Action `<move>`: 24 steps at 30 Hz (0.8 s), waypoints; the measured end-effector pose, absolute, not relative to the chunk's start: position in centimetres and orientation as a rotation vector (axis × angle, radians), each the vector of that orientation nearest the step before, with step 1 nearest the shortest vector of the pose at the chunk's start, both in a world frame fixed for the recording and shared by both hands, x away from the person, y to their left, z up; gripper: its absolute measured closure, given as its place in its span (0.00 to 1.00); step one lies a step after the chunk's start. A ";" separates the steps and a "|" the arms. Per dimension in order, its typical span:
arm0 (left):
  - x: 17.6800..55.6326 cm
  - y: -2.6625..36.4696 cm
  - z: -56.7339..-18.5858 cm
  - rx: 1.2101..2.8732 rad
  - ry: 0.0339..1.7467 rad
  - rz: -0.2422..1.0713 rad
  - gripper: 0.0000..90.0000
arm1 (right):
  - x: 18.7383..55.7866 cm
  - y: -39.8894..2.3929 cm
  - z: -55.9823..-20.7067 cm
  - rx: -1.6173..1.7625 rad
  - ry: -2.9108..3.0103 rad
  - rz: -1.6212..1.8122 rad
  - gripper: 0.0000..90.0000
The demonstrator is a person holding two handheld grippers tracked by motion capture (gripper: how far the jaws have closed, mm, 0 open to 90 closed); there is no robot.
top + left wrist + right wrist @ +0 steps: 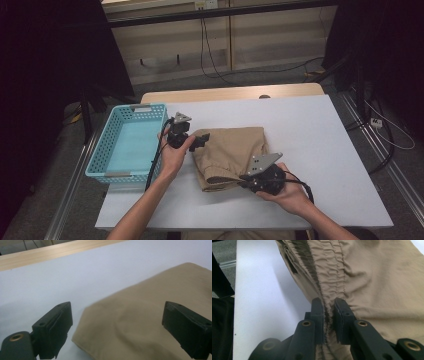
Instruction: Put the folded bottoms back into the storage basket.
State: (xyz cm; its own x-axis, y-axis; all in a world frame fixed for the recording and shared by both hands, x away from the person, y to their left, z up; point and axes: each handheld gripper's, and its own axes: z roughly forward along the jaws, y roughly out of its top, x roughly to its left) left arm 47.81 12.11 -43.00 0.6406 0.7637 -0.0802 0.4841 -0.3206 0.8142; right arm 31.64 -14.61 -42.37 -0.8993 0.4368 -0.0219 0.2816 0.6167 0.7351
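Folded tan shorts [232, 152] lie in the middle of the white table [300, 130]. My right gripper [245, 180] is at their near edge, shut on the gathered elastic waistband [329, 287], which is pinched between its two black jaws. At the shorts' left corner my left gripper [200, 140] stands open. In the left gripper view its jaws stand wide apart, with the tan cloth [140, 322] lying between and beyond them, untouched by the pads.
A light blue plastic basket [127, 142] sits at the table's left edge, close to my left hand. A wooden strip [235, 93] runs along the table's far edge. Cables lie on the floor beyond and to the right.
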 end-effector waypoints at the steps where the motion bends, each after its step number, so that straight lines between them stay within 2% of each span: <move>1: 48.0 12.0 -43.2 2.007 0.965 0.416 0.12 | 31.7 -14.7 -42.6 0.597 2.643 1.154 0.88; 3: 48.4 11.9 -43.5 2.007 0.988 0.424 0.13 | 31.8 -14.7 -42.9 0.602 2.650 1.152 0.88; 6: 49.1 12.2 -44.2 1.953 1.057 0.340 0.13 | 31.7 -14.6 -42.9 0.595 2.643 1.153 0.88; 9: 49.5 12.3 -44.7 1.984 1.102 0.354 0.13 | 31.8 -14.6 -42.9 0.596 2.645 1.153 0.88; 11: 49.5 12.4 -44.8 2.010 1.134 0.345 0.25 | 31.8 -14.5 -43.0 0.588 2.651 1.145 0.88; 12: 49.7 12.4 -44.9 2.014 1.138 0.322 0.25 | 31.8 -14.5 -43.0 0.588 2.651 1.145 0.88; 14: 49.9 12.4 -45.1 2.025 1.154 0.351 0.34 | 31.9 -14.5 -43.1 0.588 2.657 1.144 0.88; 16: 50.3 12.6 -45.4 2.028 1.163 0.354 0.37 | 31.9 -14.5 -43.1 0.588 2.657 1.144 0.88; 24: 50.8 12.7 -46.3 2.027 1.200 0.309 0.39 | 31.9 -14.5 -43.2 0.582 2.658 1.143 0.88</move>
State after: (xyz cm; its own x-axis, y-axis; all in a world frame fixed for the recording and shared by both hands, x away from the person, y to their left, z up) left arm 50.78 12.74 -46.25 0.5317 0.8318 -0.1592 0.6515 -0.2817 0.7044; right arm 31.89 -14.46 -43.17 -0.9048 0.4253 -0.0184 0.2791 0.6254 0.7287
